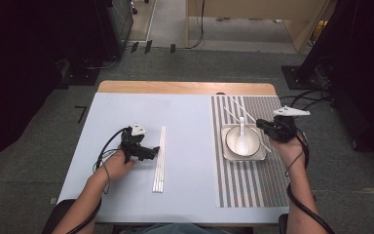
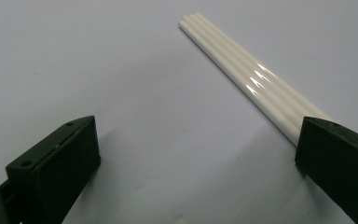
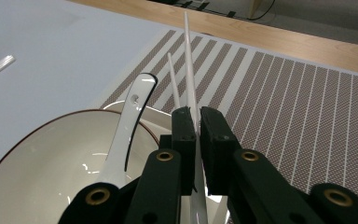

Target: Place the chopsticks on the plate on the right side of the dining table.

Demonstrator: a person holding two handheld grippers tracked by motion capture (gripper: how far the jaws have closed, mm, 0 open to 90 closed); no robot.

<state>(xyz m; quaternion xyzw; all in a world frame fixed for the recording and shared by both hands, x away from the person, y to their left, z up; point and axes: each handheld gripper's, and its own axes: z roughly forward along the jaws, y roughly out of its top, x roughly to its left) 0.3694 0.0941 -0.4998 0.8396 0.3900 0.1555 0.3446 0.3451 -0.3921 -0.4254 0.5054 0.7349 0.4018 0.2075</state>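
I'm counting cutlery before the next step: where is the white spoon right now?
In the high view the white spoon lies in the bowl on the striped placemat, on the table's right side, just left of the right gripper.

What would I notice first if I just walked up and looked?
The white bowl with a spoon in it, on the striped mat at the right. Right beside it, the right gripper pinches a white chopstick. The left gripper is open next to a row of chopsticks.

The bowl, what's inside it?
A white spoon lies inside the bowl, its handle leaning out over the far rim. The patch of bowl under the spoon's scoop is covered, so nothing can be told there.
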